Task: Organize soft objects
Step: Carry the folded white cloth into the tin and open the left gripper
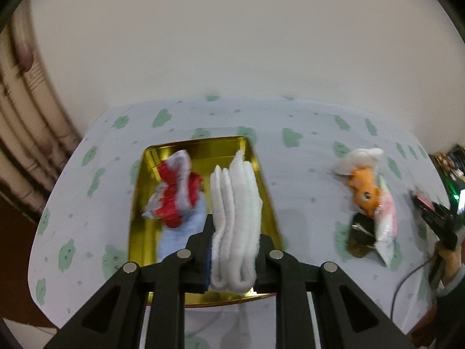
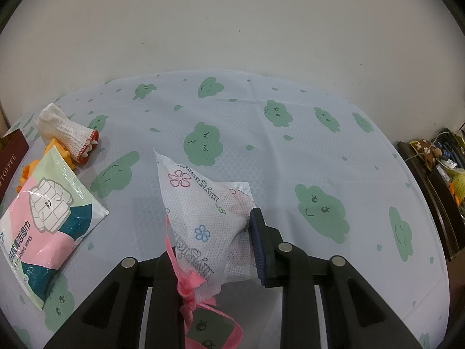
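Observation:
My left gripper [image 1: 232,250] is shut on a folded white cloth [image 1: 235,212] and holds it over the gold tray [image 1: 136,209]. A red-and-white cloth [image 1: 177,192] and a light blue cloth [image 1: 180,232] lie in the tray. My right gripper [image 2: 215,238] is shut on a white drawstring pouch [image 2: 203,212] with flower print and a pink ribbon [image 2: 186,285], just above the table. An orange plush toy [image 1: 364,192], a white sock [image 2: 65,129] and a wet-wipes pack [image 2: 43,221] lie between the two grippers.
The table has a white cover with green cloud prints [image 2: 290,151] and stands against a plain wall. A dark red box [image 2: 11,151] is at the left edge of the right wrist view. A dark shelf with clutter [image 2: 436,157] stands to the right.

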Demonstrator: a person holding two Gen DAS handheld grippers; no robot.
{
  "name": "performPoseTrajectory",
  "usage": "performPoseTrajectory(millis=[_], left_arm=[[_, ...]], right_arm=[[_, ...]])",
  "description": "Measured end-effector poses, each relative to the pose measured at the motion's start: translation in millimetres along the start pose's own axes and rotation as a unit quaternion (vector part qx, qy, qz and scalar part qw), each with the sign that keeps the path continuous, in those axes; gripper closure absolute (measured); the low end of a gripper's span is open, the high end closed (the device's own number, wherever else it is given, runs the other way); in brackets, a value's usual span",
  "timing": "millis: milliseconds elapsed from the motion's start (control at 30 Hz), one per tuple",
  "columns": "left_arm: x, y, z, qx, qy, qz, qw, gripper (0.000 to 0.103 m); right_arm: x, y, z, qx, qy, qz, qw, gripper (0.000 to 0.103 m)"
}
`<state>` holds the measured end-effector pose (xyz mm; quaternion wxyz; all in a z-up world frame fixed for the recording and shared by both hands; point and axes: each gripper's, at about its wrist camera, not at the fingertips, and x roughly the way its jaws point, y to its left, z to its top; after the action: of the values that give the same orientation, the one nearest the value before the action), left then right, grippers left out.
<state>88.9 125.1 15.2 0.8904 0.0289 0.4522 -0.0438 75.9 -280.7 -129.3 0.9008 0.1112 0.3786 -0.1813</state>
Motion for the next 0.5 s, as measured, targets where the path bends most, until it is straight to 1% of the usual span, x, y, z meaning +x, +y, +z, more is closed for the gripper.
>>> performPoseTrajectory(millis=[100, 433, 500], left_arm=[[6.3, 14.1, -2.9, -0.012, 0.005, 0.016, 0.9998, 0.084], [22.4, 44.3, -14.2, -0.023, 0.018, 0.057, 0.9979, 0.084], [24.2, 48.0, -16.4, -0.023, 0.018, 0.072, 0.9969, 0.084]], right_arm=[[0.3, -0.6, 0.3, 0.001, 0.000, 0.000, 1.000, 0.079], [0.5, -0.3, 0.6, 0.000, 0.001, 0.000, 1.000, 0.079], [0.3, 0.2, 0.5, 0.000, 0.001, 0.000, 1.000, 0.079]])
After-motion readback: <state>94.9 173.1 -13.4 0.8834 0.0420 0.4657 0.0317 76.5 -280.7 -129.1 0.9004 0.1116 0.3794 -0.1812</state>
